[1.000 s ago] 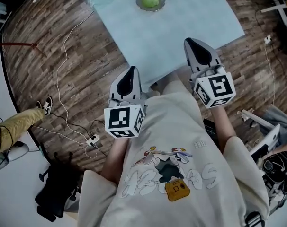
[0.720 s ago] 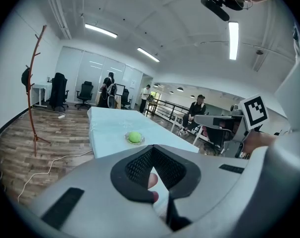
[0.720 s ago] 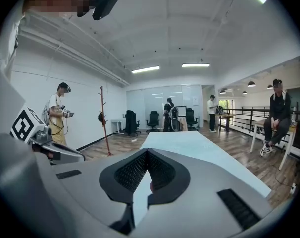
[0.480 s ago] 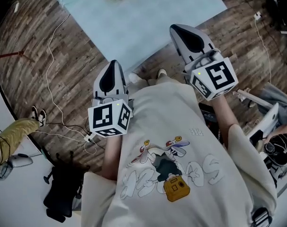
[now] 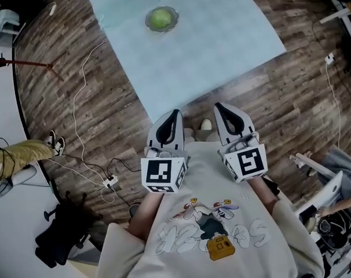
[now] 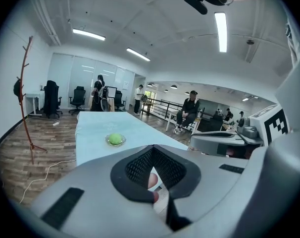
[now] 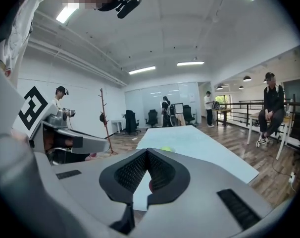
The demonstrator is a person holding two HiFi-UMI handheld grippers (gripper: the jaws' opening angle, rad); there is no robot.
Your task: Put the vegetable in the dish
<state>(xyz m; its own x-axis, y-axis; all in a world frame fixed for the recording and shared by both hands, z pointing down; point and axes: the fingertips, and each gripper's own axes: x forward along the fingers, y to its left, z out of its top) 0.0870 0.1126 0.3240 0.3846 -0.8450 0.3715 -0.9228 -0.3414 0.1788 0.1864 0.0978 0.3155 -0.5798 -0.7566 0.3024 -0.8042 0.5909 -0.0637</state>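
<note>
A round green vegetable (image 5: 161, 18) lies in a small glass dish (image 5: 173, 19) on the far part of a table with a pale blue cloth (image 5: 222, 45). The left gripper view shows the same dish (image 6: 115, 140), small and far off, and the right gripper view shows the vegetable (image 7: 166, 148). My left gripper (image 5: 174, 113) and right gripper (image 5: 221, 106) are held side by side close to the person's chest, short of the table's near edge. Both are shut with nothing between the jaws, and both point towards the table.
White cables and a power strip (image 5: 110, 183) lie on the wooden floor to the left. A black chair base (image 5: 62, 239) and a person's leg in yellow trousers (image 5: 19, 155) are at the lower left. Several people are farther back in the office, one seated (image 6: 189, 110).
Both grippers have drawn closer together and nearer the person's body. The view has shifted, so the dish sits lower in the picture. Both stay shut.
</note>
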